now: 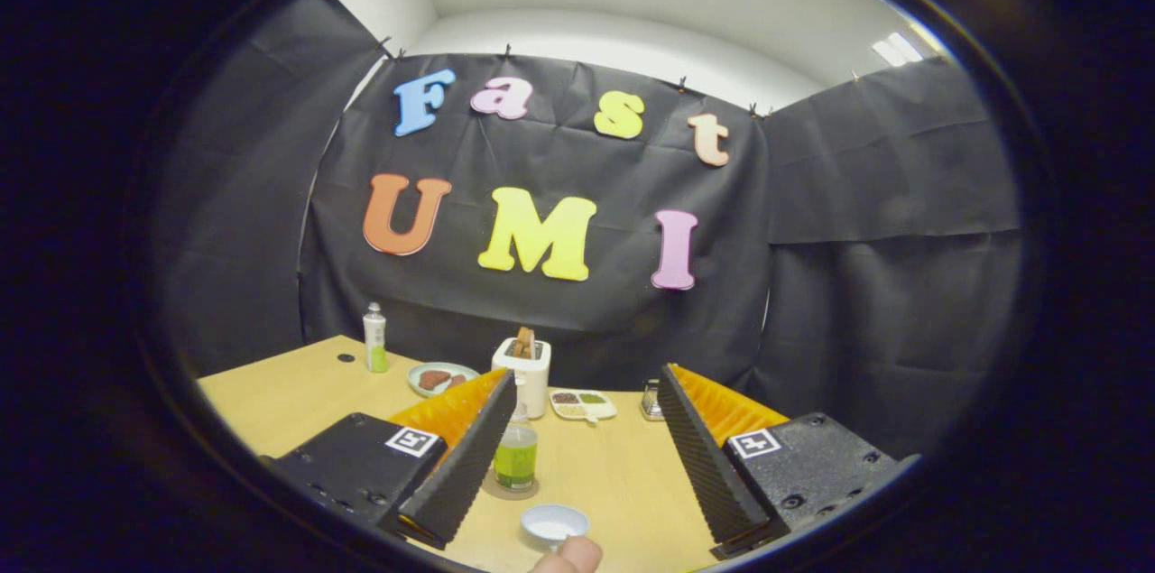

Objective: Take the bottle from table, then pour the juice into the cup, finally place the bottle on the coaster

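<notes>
Gripper view, gripper point(586, 451) open, two bottles point(516, 454), one cup point(554, 523)

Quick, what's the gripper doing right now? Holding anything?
Gripper: jaws wide open, holding nothing; the juice bottle stands on its coaster by one jaw.

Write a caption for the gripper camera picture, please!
Open gripper above the table; juice bottle on its coaster by one finger, white cup nearer, fingertip touching it.
</notes>
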Demonstrator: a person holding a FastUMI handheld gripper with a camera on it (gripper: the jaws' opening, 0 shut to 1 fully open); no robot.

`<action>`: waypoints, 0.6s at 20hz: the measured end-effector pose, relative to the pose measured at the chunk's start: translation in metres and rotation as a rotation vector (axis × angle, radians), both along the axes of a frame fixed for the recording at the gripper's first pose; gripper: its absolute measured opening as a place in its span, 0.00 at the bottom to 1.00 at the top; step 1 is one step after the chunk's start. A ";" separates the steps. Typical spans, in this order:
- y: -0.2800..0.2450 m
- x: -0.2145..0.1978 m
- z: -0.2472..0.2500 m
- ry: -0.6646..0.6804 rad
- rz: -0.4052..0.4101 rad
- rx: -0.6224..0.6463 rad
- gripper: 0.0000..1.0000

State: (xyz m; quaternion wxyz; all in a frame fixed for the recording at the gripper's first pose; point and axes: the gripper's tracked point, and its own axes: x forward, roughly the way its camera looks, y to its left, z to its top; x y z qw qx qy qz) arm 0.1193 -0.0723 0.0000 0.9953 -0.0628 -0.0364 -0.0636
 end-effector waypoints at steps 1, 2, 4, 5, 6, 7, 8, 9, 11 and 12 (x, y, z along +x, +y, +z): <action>0.003 -0.011 0.001 0.022 0.022 0.011 1.00; 0.005 -0.024 -0.003 0.041 0.041 0.030 1.00; 0.004 -0.047 -0.001 0.063 0.071 0.071 1.00; 0.004 -0.058 -0.001 0.068 0.087 0.090 1.00; 0.003 -0.069 -0.003 0.075 0.105 0.110 1.00; 0.006 -0.080 -0.004 0.077 0.132 0.132 1.00; 0.008 -0.090 -0.005 0.076 0.156 0.149 1.00; 0.006 -0.099 -0.010 0.082 0.172 0.156 1.00; -0.003 -0.112 -0.014 0.080 0.172 0.163 1.00; -0.008 -0.117 -0.014 0.074 0.164 0.166 1.00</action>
